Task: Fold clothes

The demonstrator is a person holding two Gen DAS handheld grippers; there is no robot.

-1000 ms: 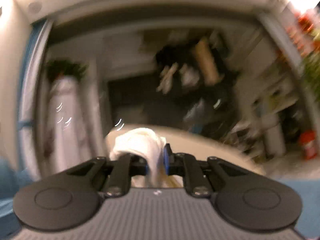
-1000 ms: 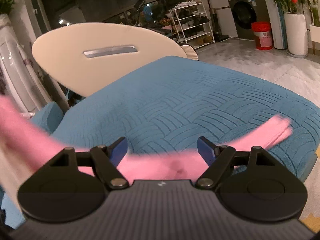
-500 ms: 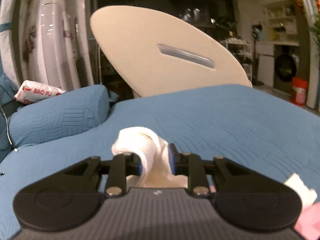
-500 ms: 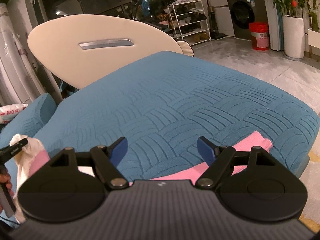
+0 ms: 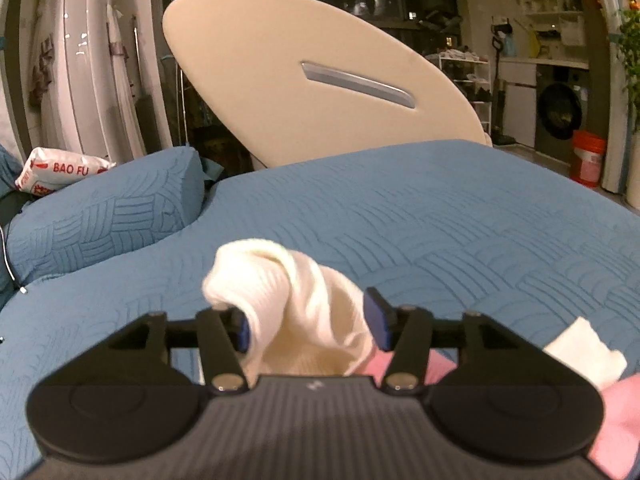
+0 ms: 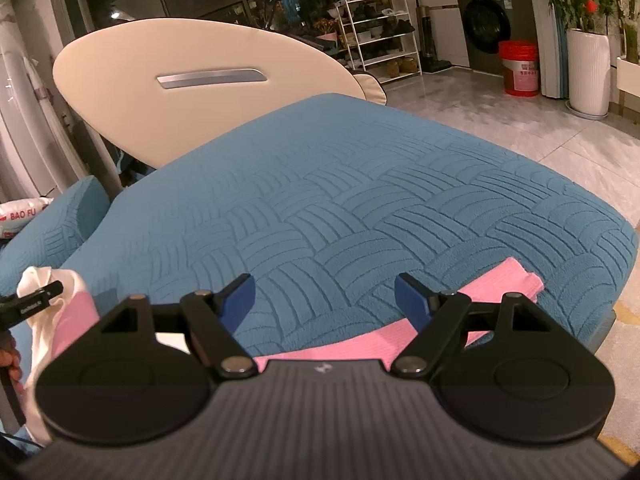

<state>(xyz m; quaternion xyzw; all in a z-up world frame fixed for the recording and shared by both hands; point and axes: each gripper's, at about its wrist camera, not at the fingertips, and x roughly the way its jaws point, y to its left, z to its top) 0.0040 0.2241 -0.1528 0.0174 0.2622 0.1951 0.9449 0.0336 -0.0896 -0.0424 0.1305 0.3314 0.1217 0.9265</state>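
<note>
Left gripper (image 5: 311,322) jaws are opening, with the white ribbed cuff (image 5: 288,304) of the garment bunched between them; the cloth leans on the left-hand pad (image 5: 242,330), the right-hand pad stands clear of it, so the grip reads as released, not clamped. Right gripper (image 6: 325,300) is spread wide with nothing between the pads, hovering over the blue quilted cover (image 6: 360,200). The pink garment (image 6: 500,288) lies flat along the near edge of the cover, passing under the right gripper, its far end reaching toward the right-hand corner of the cushion. In the left wrist view more pink cloth shows low right, with a second white cuff (image 5: 584,354) lying on top of it. From the right wrist view the left gripper's fingertip sits at the far left, against the white-and-pink bundle (image 6: 52,308). Behind the cover stands a cream oval backrest (image 5: 312,88) with a metal slot. A blue bolster (image 5: 108,212) lies left, with a white bag printed "BAO FU" (image 5: 60,170) beside it. An orange bucket (image 6: 519,68) stands on the tiled floor near a washing machine (image 6: 486,28)
</note>
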